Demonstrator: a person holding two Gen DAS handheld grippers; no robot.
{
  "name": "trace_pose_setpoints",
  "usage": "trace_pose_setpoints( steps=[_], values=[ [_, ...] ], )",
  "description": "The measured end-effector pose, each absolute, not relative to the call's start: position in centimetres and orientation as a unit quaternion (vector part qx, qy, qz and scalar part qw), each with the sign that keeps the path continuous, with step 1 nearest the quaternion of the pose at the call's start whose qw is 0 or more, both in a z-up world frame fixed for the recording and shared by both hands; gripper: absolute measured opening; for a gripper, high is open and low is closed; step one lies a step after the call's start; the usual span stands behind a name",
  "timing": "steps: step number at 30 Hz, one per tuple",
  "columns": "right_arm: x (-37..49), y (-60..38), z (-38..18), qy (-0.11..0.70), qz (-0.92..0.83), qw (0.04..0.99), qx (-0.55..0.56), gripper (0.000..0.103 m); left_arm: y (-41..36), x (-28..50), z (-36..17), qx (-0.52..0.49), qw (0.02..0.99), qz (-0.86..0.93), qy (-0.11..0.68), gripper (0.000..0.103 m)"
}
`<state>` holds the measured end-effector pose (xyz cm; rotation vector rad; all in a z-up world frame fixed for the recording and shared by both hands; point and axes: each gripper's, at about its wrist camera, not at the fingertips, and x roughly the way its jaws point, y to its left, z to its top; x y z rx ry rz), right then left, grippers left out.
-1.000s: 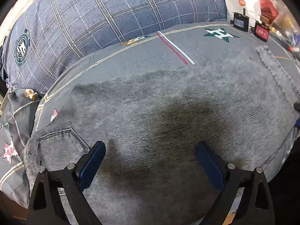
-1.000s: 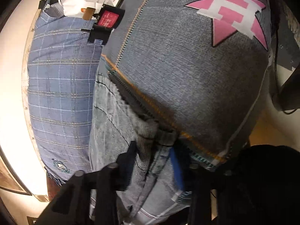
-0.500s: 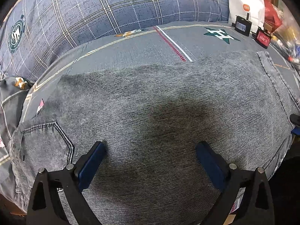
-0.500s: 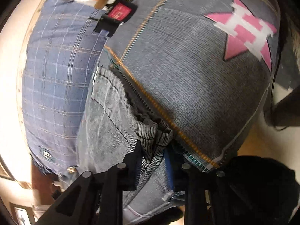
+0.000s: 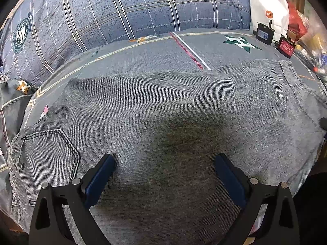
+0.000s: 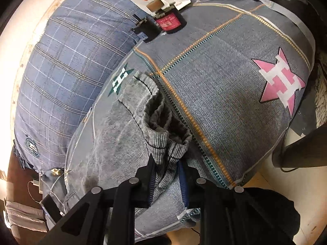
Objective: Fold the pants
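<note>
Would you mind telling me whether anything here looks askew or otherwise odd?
The grey denim pants lie mostly flat, but the hem end pinched in the right gripper is bunched and rumpled. The dark patch mid-fabric may only be shadow. The left gripper is open.

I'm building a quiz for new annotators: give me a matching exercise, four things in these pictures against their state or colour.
Things:
1. left gripper
2. right gripper
3. star on the bedcover
4. paper bag

States or colours:
A. white
B. open above the jeans
C. pink
D. shut on the bunched jeans hem

Pairs: 1-B, 2-D, 3-C, 4-A
</note>
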<state>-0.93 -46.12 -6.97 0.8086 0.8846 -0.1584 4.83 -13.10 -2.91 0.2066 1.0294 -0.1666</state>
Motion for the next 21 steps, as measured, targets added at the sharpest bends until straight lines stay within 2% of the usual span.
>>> trace_pose_setpoints(
  steps=[4,7,8,13,18,21],
  values=[
    [-0.5,-47.2,-8.7,0.429,-0.078,0.804,0.405,0.022,-13.0,3.9,-1.3,0.084,0.873,-0.086,0.473,0.098],
    [-0.4,-47.9,-10.0,0.435,-0.071,0.788,0.43,0.025,-14.4,3.8,-3.4,0.126,0.852,-0.097,0.498,0.1],
    [-0.3,-48.0,-10.3,0.437,-0.069,0.784,0.435,0.025,-14.9,3.1,-3.6,0.151,0.865,-0.094,0.469,0.102],
    [-0.1,-48.5,-10.5,0.433,-0.057,0.782,0.444,0.023,-15.0,3.2,-3.6,0.154,0.86,-0.096,0.477,0.102],
    [0.0,-45.2,-4.4,0.393,-0.042,0.846,0.357,0.014,-14.2,3.2,-3.5,0.132,0.86,-0.107,0.482,0.101],
    [0.1,-39.3,1.9,0.351,0.005,0.897,0.267,0.013,-11.8,3.4,-2.2,0.092,0.859,-0.117,0.489,0.09]
  ],
)
